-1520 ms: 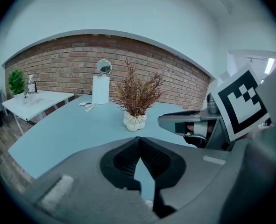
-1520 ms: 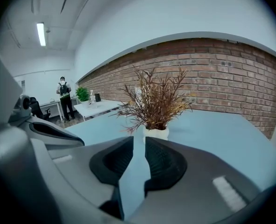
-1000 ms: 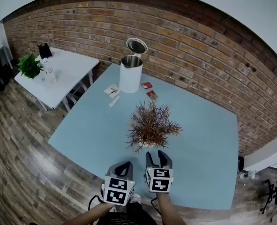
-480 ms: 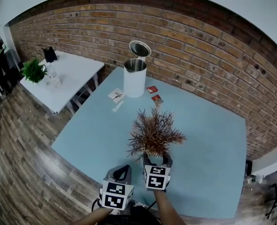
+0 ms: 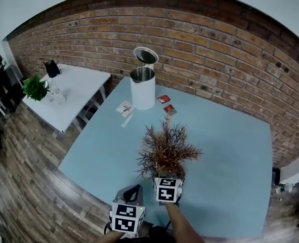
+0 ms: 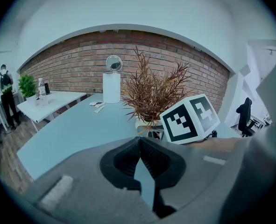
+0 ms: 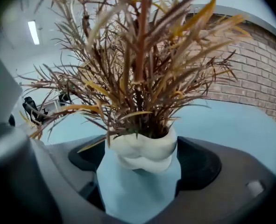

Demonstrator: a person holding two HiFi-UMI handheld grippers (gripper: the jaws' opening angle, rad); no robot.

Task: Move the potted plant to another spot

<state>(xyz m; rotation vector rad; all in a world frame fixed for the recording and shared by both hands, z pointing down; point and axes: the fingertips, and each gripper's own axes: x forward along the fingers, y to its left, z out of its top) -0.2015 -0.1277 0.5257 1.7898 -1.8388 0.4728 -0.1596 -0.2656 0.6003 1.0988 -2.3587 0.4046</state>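
Observation:
The potted plant [image 5: 165, 148], a rust-brown spiky bush in a small white pot [image 7: 143, 149], stands near the middle of the light-blue table [image 5: 230, 151]. My right gripper [image 5: 168, 178] has reached its base. In the right gripper view the pot sits between the two dark pads [image 7: 198, 164], with a gap showing on each side while the jaws are opening. My left gripper [image 5: 132, 191] hangs back at the table's near edge, to the left of the right one. Its jaws [image 6: 139, 143] are shut with nothing between them. It points toward the plant [image 6: 152, 94].
A white cylindrical bin [image 5: 142, 87] with its lid up stands at the far side of the table, with small red packets [image 5: 164, 99] and white papers [image 5: 124, 108] near it. A white side table [image 5: 68, 92] with a green plant [image 5: 35, 87] stands left. A brick wall runs behind. A person [image 6: 6, 85] stands far left.
My right gripper has moved forward and down to the plant's pot, and its jaws have spread around the pot. The left gripper has stayed about where it was.

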